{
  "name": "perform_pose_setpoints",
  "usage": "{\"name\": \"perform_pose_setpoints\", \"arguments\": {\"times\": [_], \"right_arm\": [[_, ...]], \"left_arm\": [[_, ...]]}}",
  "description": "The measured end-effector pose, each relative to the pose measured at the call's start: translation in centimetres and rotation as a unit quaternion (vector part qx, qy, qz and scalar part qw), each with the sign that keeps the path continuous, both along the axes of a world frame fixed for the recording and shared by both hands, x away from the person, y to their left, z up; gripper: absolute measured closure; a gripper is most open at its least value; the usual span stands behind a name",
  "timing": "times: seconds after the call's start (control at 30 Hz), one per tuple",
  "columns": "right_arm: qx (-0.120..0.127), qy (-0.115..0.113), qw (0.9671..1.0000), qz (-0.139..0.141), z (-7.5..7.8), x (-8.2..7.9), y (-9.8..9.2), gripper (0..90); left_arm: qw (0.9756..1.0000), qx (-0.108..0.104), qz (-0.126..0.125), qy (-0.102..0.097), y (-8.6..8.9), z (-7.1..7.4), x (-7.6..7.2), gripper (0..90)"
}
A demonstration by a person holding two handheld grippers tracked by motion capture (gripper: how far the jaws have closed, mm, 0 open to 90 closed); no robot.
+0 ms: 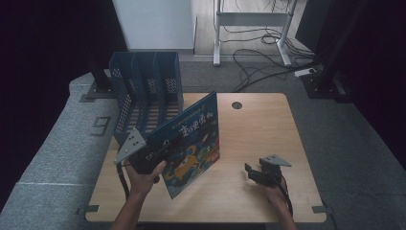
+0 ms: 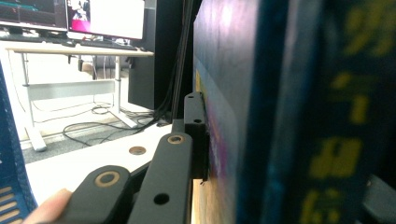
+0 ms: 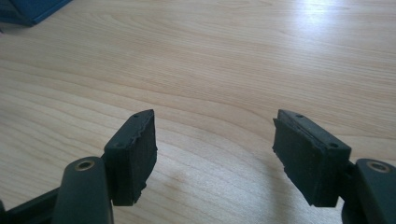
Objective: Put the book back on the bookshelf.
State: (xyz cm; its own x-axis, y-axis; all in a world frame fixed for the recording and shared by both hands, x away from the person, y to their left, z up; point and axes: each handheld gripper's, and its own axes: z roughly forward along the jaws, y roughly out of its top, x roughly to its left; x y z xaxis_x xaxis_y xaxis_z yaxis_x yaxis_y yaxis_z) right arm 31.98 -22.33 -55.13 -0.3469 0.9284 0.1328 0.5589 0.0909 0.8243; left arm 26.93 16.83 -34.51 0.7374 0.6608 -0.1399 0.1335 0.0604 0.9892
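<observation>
The left tool (image 1: pixel 160 152) clamps the book (image 1: pixel 191 143) (thin, stiff, glossy, likely slippery) near its spine; the right tool (image 1: pixel 253 171) idles wide.

Blue book (image 1: pixel 191 143) w/ orange, maybe cartoon, cover; blue rack (image 1: pixel 143 86).

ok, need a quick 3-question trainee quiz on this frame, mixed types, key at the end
1. True or false: the left gripper is clamped on the blue picture book.
2. The right gripper is: A) shut on a pen, B) open with nothing between its pads, low over the wooden table, C) gripping the book.
3. What stands at the table's far left corner, behind the book?

Key:
1. True; the book is held up on edge, tilted, above the table.
2. B
3. A blue mesh file rack with upright dividers.
</observation>
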Motion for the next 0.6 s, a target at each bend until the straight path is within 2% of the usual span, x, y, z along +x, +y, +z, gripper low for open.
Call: {"name": "perform_pose_setpoints", "arguments": {"times": [0.17, 0.3, 0.6], "right_arm": [[-0.027, 0.005, 0.9996, -0.003, 0.0, 0.0, 0.5, 29.9], [-0.046, 0.015, 0.9988, -0.013, -0.1, 0.1, 0.8, 29.6], [-0.052, 0.037, 0.9979, -0.015, -0.2, 0.5, 1.0, 28.8]], "left_arm": [[0.9999, -0.011, 0.008, 0.003, 0.6, 0.2, 0.1, 82.1], [0.9998, -0.007, 0.015, 0.006, 1.0, 0.2, 0.2, 82.0], [0.9996, -0.004, 0.028, 0.005, 1.5, 0.7, 0.3, 82.0]]}}
